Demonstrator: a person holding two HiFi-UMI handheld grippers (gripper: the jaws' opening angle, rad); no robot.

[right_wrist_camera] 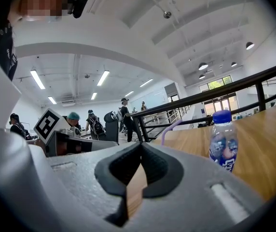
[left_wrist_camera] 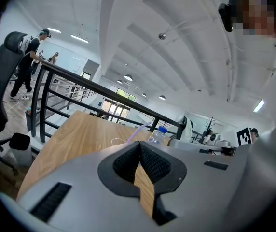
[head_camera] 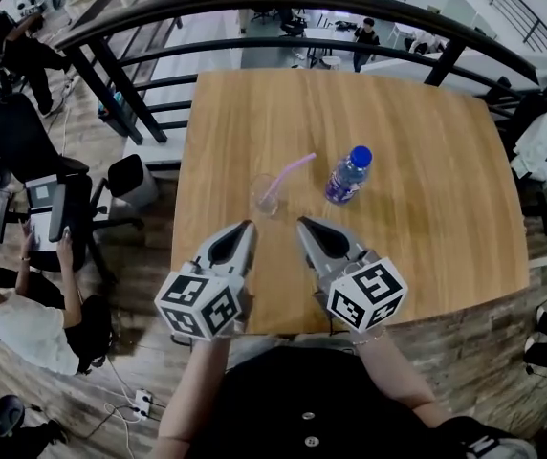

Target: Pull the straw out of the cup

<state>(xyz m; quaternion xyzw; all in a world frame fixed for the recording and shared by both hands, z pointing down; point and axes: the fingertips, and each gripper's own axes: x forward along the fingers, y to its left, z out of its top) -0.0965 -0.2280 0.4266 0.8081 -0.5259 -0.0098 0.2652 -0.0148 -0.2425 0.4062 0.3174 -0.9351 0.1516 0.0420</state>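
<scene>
A: Fingers [head_camera: 238,245]?
B: Clenched on nothing; the left gripper [head_camera: 247,225] and right gripper [head_camera: 302,222] point forward, side by side.
A: Straw [head_camera: 289,173]?
B: Pink, leaning in the clear cup [head_camera: 264,197] just ahead of the tips. A blue-capped bottle [head_camera: 348,175] stands beyond the right one, on a wooden table [head_camera: 426,247].

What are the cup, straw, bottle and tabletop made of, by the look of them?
Cup: clear plastic or glass, I cannot tell which; the wood shows through it. Straw: matte lilac plastic, probably, bent near the top. Bottle: clear plastic, it seems, with a blue cap and printed label. Table: light wood or veneer, with visible grain and little shine.
</scene>
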